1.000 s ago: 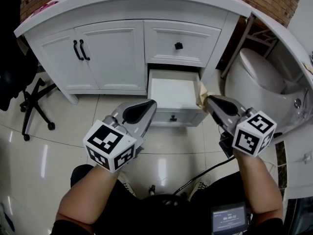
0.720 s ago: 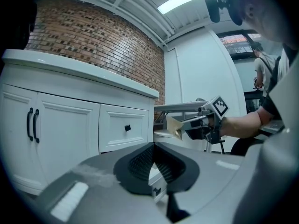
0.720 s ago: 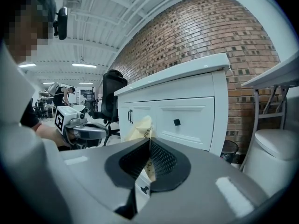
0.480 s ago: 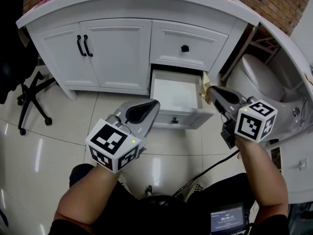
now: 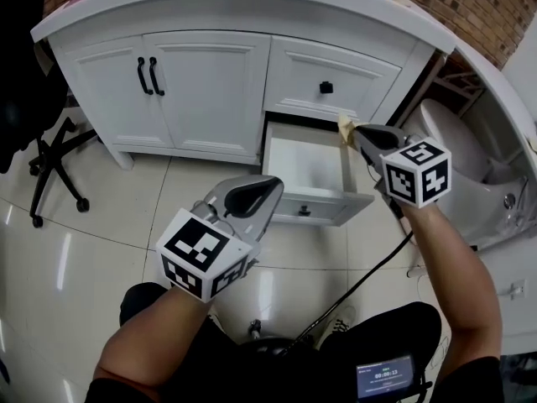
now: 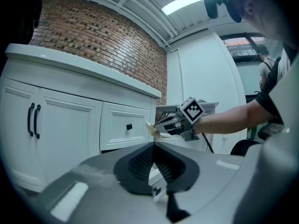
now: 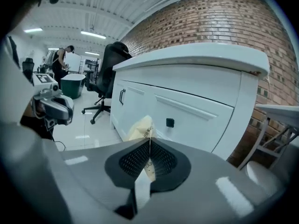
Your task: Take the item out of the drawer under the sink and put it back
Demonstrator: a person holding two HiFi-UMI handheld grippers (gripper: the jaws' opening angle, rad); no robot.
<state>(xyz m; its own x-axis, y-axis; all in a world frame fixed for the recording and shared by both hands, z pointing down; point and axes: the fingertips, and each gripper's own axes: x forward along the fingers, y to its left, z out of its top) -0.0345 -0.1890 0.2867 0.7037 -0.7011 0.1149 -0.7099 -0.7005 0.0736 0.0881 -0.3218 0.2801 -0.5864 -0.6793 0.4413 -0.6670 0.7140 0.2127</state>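
My right claw (image 5: 356, 129) pinches a thin cream packet (image 5: 344, 124) at the open drawer's (image 5: 306, 211) upper-right corner. My left claw (image 5: 273, 188) is closed and empty. Held by an edge, the packet could slip outside.

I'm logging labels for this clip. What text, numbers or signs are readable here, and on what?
Packet in the right gripper: dark print along its edge, too blurred to read.
Small screen at the bottom of the head view: a row of digits, too small to read.
Marker cubes: black-and-white square patterns, no letters.
Nothing can be quoted.
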